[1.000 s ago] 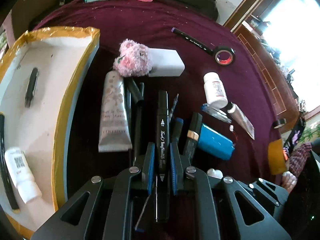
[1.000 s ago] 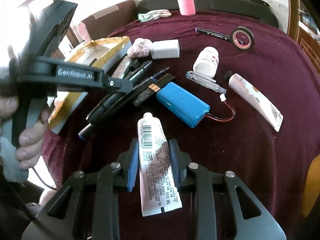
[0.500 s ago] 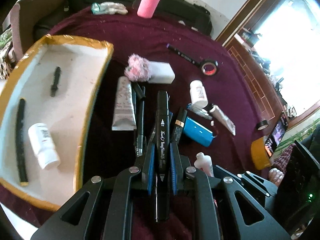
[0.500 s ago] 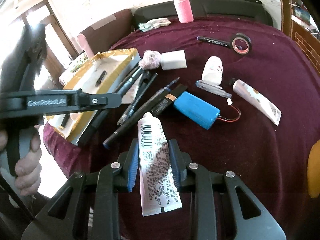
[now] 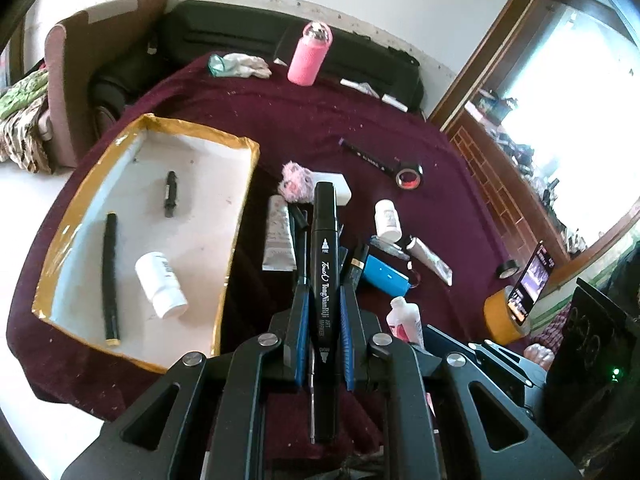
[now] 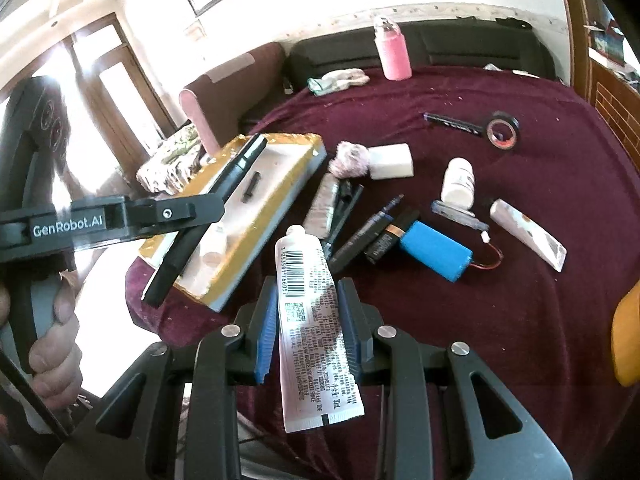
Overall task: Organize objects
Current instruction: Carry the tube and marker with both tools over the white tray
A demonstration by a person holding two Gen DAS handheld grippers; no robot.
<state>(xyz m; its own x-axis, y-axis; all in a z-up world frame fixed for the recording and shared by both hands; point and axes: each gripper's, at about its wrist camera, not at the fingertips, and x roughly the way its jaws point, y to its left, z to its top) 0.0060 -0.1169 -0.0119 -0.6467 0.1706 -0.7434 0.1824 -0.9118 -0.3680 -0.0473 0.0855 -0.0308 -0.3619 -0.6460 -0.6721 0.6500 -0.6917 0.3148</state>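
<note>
A black marker (image 5: 323, 280) is clamped in the left claw (image 5: 323, 332), a white tube (image 6: 316, 320) in the right claw (image 6: 310, 320), both above the worktop (image 6: 520, 320). If tilted carelessly over the box (image 5: 240, 216), either could be dropped outside it.

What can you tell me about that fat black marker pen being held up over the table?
The fat black plastic marker pen is a long, square-sided double-ended art marker with white printed lettering and nib symbols near each end. Both caps look on. It is clamped around its middle between the blue pads of the left hand-held gripper, lying along the fingers and sticking out past them both ways. In the right wrist view it hangs tilted in the air above the near corner of the gold-rimmed white cardboard tray, touching nothing else.
</note>
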